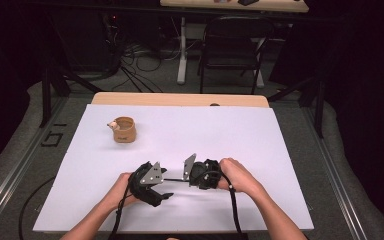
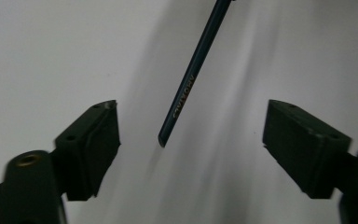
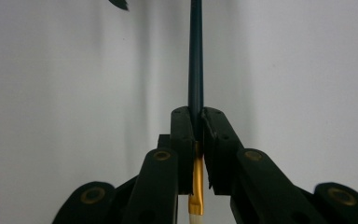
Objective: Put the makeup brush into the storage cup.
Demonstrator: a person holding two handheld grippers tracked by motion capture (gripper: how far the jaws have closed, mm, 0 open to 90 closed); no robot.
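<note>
A paintbrush with a dark teal handle (image 3: 196, 56), a gold ferrule (image 3: 196, 182) and white bristles is clamped level in my right gripper (image 3: 196, 112), which is shut on it just ahead of the ferrule. In the high view the right gripper (image 1: 186, 178) points left at the left gripper (image 1: 167, 184), with the thin handle (image 1: 176, 180) bridging them above the white sheet. The free end of the handle (image 2: 186, 88), with gold lettering, reaches between the left gripper's (image 2: 191, 106) jaws. Those jaws stand open on either side of it, and neither pad touches the handle.
A small tan cup (image 1: 124, 129) with something pale at its rim stands on the white sheet (image 1: 230, 130) at the back left. The wooden table edge (image 1: 180, 99) runs behind it. A black chair (image 1: 232, 45) and floor cables lie beyond the table.
</note>
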